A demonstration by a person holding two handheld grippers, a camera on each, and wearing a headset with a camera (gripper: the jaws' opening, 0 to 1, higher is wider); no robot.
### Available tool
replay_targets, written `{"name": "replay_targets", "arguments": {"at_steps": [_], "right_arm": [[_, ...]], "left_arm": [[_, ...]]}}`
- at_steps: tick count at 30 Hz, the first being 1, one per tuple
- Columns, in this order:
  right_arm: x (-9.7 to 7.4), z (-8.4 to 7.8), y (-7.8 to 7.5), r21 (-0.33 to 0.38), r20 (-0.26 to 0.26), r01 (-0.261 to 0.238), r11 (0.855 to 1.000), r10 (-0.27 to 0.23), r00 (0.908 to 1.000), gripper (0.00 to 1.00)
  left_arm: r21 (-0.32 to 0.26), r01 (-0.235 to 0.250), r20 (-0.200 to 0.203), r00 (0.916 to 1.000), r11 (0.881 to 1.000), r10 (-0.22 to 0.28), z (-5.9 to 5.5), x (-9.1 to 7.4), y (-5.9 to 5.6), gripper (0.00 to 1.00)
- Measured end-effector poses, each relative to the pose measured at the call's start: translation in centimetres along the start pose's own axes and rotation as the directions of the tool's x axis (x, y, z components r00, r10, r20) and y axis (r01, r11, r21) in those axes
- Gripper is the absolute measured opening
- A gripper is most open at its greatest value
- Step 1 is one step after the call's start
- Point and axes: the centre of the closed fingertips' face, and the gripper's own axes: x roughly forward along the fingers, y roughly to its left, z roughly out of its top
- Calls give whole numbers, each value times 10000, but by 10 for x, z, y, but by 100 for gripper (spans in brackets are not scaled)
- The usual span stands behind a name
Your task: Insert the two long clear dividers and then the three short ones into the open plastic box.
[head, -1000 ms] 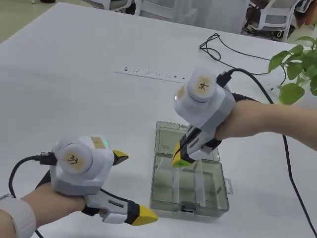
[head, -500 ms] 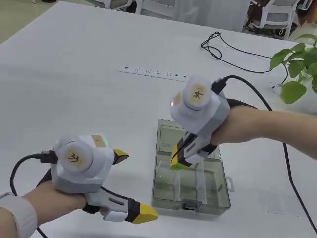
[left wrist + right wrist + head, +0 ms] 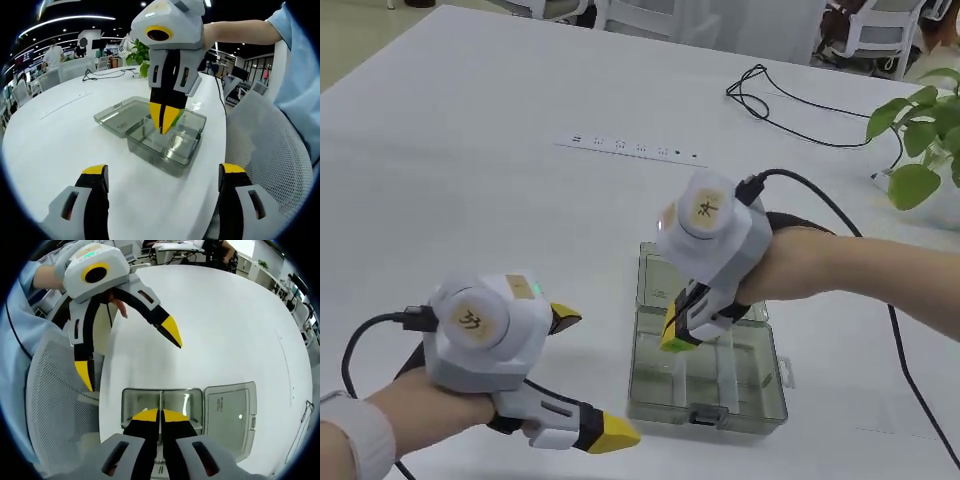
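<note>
Tabletop [image 3: 470,150]: white, with a power strip [image 3: 635,148] toward the far edge and a black cable [image 3: 790,100] toward the far right corner.

Plastic box [image 3: 710,410]: sits close to the tabletop's near edge, right of centre. Its long axis runs parallel to that edge. The lid [image 3: 655,265] lies open and flat on the side toward the far edge.

Left gripper [image 3: 590,375]: jaws spread wide and empty. It hovers over the near edge, left of the box and not touching it.

Right gripper [image 3: 675,340]: tips point down into the left part of the box. The jaws are pinched together on what reads as the top edge of a clear divider [image 3: 160,400].

Divider: stands on edge inside the box. Its long axis runs from near wall to far wall, across the box's length.

Risks, as judged:
- The divider is thin and hard to see, so one end may miss its wall slot and seat skewed.
- Pressing down off-centre could bow it.
- Nothing braces the box, so a sideways push may slide it along the tabletop.
</note>
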Motion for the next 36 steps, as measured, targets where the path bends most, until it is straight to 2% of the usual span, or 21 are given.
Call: {"name": "replay_targets", "arguments": {"at_steps": [20, 36], "right_arm": [[18, -6, -2, -49, -586, -24, 10000, 21, 9983, 2], [17, -6, -2, -153, -639, 22, 9999, -32, 9980, 2]], "left_arm": [[108, 19, -73, 10000, 9999, -18, 2, -2, 1, 92], [250, 2, -39, 10000, 9997, -1, 7, -1, 0, 91]]}}
